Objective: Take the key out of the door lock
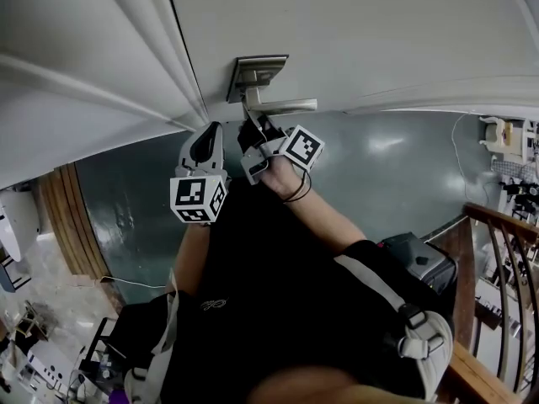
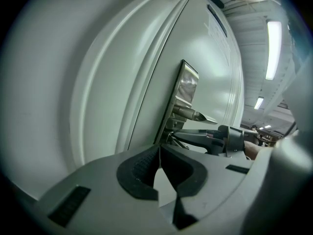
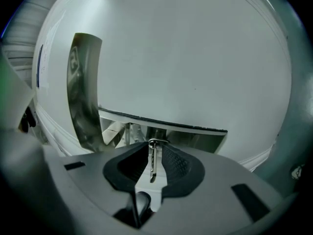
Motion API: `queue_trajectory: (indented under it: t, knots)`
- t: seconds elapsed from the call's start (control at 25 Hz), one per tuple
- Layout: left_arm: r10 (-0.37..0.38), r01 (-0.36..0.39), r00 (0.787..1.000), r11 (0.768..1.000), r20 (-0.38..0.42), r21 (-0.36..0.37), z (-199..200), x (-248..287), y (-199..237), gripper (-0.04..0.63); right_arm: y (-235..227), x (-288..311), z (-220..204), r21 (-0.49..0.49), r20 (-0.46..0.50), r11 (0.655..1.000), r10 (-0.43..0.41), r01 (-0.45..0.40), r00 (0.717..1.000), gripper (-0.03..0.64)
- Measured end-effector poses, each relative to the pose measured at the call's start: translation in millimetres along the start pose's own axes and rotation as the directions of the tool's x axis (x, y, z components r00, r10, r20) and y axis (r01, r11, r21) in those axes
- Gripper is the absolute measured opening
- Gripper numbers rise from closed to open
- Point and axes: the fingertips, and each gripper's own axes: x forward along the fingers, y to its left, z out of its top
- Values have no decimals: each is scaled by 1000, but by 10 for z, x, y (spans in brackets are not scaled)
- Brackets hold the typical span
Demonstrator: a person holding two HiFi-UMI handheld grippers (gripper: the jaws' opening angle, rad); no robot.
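A steel lock plate (image 1: 255, 72) with a lever handle (image 1: 285, 105) sits on the pale door (image 1: 354, 32). In the right gripper view the thin metal key (image 3: 153, 159) stands edge-on, its far end in the lock just under the handle (image 3: 166, 126). My right gripper (image 3: 154, 154) is shut on the key, a dark pad on either side of it. In the head view the right gripper (image 1: 253, 133) reaches in below the handle. My left gripper (image 1: 207, 135) hangs just left of it, short of the door, shut with nothing in it (image 2: 159, 152). The left gripper view shows the right gripper (image 2: 205, 141) at the plate (image 2: 186, 88).
The door frame's mouldings (image 1: 101, 74) run along the left. A green floor (image 1: 396, 175) lies below the door. Wooden boards (image 1: 72, 217) lie at the left, and a wooden railing (image 1: 497, 310) stands at the right. A person's dark clothing and a bag (image 1: 413, 268) fill the lower middle.
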Motion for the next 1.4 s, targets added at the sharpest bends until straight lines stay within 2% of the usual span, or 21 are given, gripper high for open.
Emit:
queue_trajectory:
  t: [0.28, 0.48, 1.24, 1.4]
  knots:
    - [10, -10, 1000, 1000, -6, -16, -13, -49, 57, 28, 44, -10, -22, 60, 22, 998, 19, -21, 1000, 66]
    - [7, -7, 1000, 1000, -2, -12, 21, -51, 66, 28, 53, -18, -29, 38, 23, 999, 15, -16, 1000, 32]
    - [13, -13, 1000, 1000, -2, -23, -15, -133, 20, 28, 61, -47, -42, 94, 51, 996, 6, -11, 999, 29]
    - [12, -12, 1000, 1000, -5, -24, -26, -125, 37, 28, 52, -45, -36, 61, 56, 998, 21, -24, 998, 29]
